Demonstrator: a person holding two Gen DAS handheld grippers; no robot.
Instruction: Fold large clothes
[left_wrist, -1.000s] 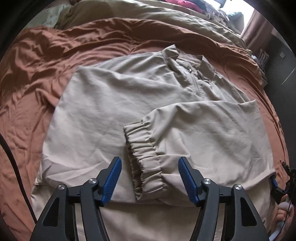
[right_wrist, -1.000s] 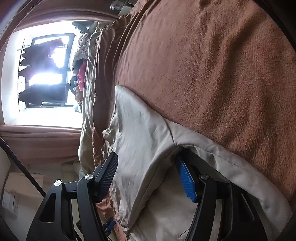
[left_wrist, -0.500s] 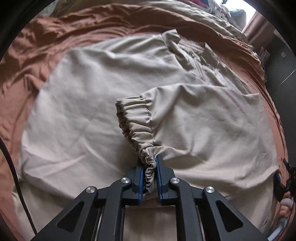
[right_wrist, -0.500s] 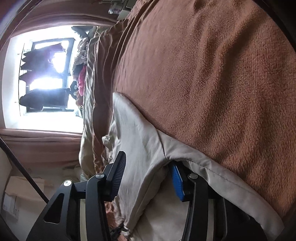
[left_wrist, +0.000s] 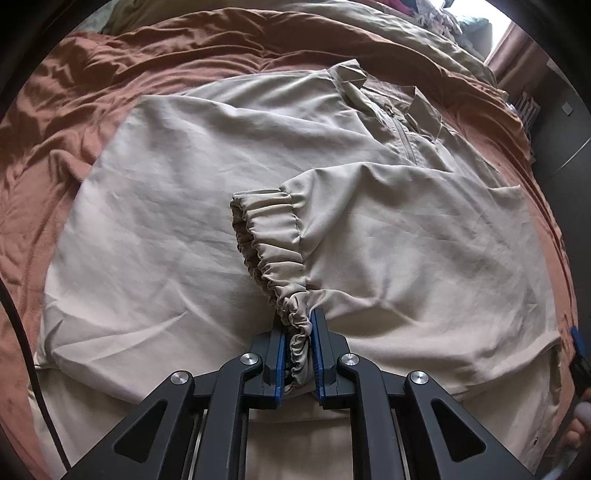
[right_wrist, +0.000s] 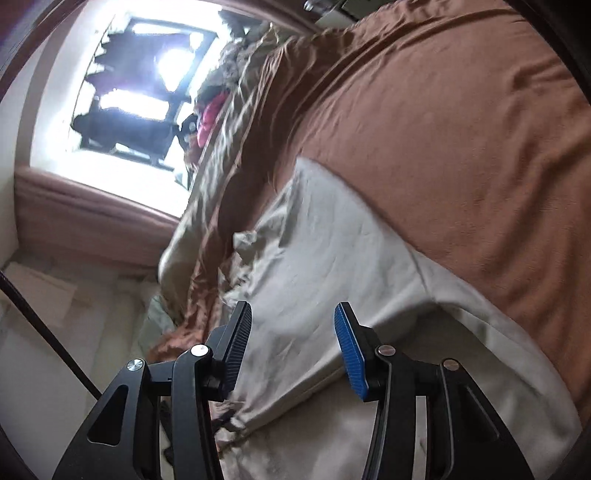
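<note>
Sleeve cuff pinched, ready to carry across.

My left gripper (left_wrist: 298, 345) was clamped tight on the gathered elastic cuff (left_wrist: 275, 242) of the beige zip-front jacket (left_wrist: 177, 206) spread flat on the rust-brown bedspread (left_wrist: 59, 110); the sleeve ran away to my right. My right gripper (right_wrist: 292, 341) stood wide apart, holding nothing, hovering at the jacket's edge.

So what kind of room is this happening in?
Most likely a bedroom: a beige jacket lies spread on a bed covered by a rust-brown blanket, with a bright window and a heap of other clothes beyond.
</note>
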